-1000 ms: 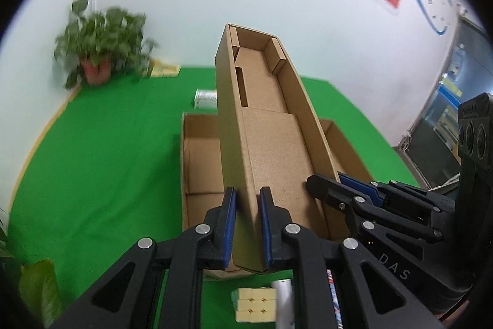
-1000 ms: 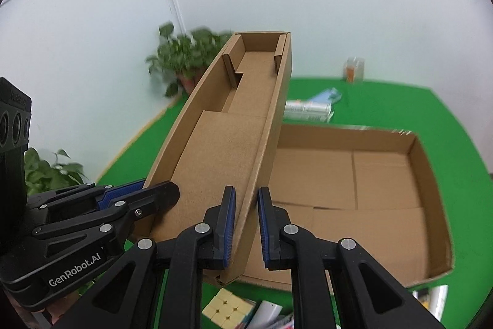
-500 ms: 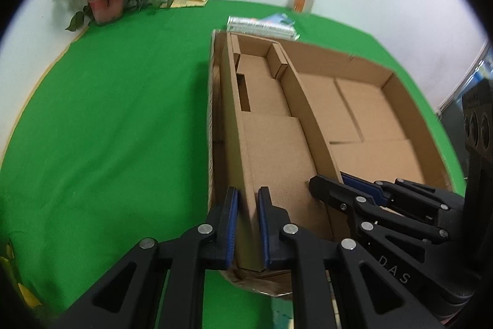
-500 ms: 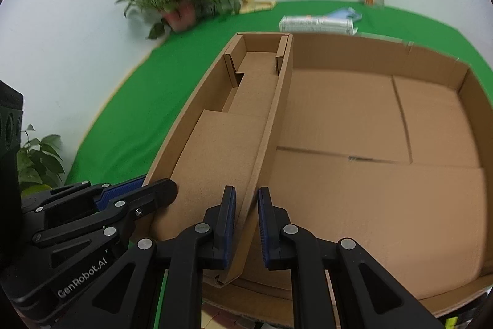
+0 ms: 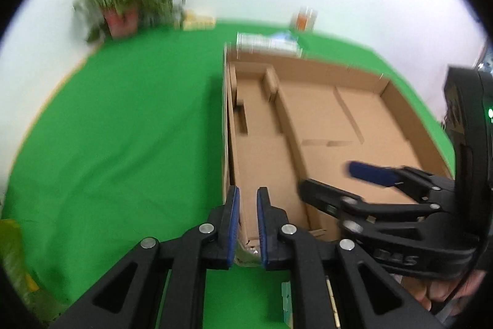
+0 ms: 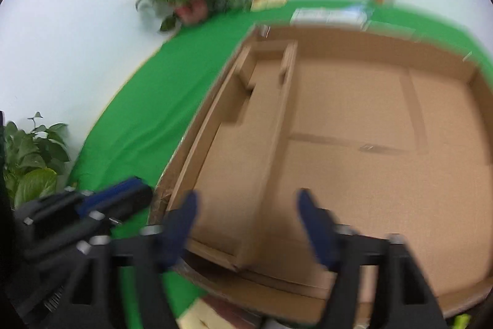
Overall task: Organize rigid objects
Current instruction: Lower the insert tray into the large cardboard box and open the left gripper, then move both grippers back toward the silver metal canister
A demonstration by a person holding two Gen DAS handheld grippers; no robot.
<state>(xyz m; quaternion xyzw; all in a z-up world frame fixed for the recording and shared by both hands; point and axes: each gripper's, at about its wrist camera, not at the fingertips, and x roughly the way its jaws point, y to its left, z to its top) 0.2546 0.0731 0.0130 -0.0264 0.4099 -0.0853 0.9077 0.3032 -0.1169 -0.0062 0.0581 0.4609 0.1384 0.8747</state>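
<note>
My left jaws [image 5: 246, 224] are pinching the near wall of a narrow cardboard tray [image 5: 262, 144]. That tray is lying inside a wide, shallow cardboard box [image 6: 385, 128], along its left side, on the green tabletop [image 5: 123, 144]. My right jaws [image 6: 246, 224] have just been opening and are standing spread, with the tray's right wall between them, untouched. A potted plant [image 5: 123, 5] is sitting at eleven o'clock by the white wall.

Bright even light, soft shadows; both views motion-blurred (right wrist worse), fisheye edges black.
</note>
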